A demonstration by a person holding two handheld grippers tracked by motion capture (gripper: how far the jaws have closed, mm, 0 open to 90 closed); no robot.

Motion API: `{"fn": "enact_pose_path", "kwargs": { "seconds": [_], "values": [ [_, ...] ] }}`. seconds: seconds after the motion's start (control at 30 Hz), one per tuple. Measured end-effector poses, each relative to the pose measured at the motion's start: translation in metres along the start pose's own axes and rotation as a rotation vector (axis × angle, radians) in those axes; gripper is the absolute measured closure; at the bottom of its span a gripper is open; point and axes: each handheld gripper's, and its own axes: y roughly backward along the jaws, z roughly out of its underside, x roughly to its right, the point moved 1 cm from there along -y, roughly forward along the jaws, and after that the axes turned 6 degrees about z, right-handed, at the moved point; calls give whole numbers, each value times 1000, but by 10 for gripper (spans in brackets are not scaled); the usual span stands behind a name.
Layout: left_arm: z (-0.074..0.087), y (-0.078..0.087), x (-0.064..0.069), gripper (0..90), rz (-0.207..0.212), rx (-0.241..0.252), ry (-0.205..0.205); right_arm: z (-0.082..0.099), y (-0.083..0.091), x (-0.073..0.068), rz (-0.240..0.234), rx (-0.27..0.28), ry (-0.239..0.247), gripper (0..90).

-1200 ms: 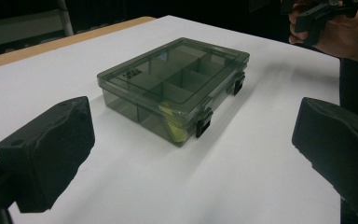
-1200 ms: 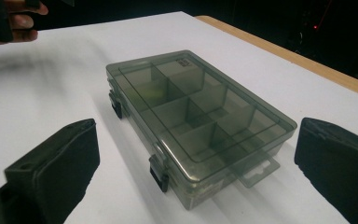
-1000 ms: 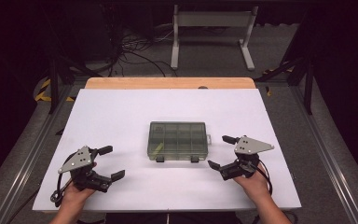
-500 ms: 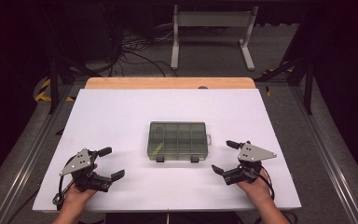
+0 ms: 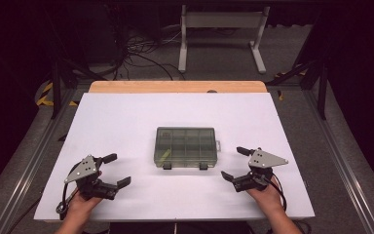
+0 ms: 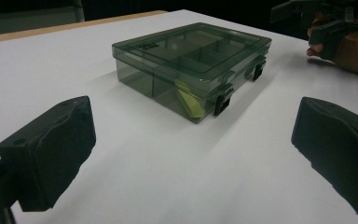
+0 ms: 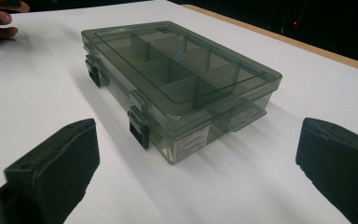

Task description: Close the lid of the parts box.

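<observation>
A smoky clear plastic compartment box (image 5: 186, 146) lies shut in the middle of the white table, two black latches on its near side. A yellow piece (image 6: 189, 101) shows inside one near compartment. My left gripper (image 5: 116, 170) rests open at the front left, jaws wide apart and empty, pointing toward the box (image 6: 191, 65). At the front right my right gripper (image 5: 235, 163) is open too, with nothing between its jaws, and the box (image 7: 177, 84) sits just beyond them.
The white sheet (image 5: 126, 117) covers a wooden tabletop whose bare edge (image 5: 175, 87) shows at the back. A white metal stand (image 5: 221, 34) and cables lie on the floor beyond. In the left gripper view, the other hand and gripper (image 6: 331, 28) appear at top right.
The right gripper has drawn back a little toward the front edge and lowered. The left gripper has barely shifted. The box has not moved.
</observation>
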Motion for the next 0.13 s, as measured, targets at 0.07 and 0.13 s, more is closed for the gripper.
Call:
{"fn": "enact_pose_path", "kwargs": {
  "seconds": [0.07, 0.13],
  "values": [
    [0, 0, 1, 6, -1, 9, 3, 0, -1, 0, 2, -2, -1, 0],
    [0, 0, 1, 6, 0, 10, 2, 0, -1, 0, 2, -5, 0, 0]
  ]
}}
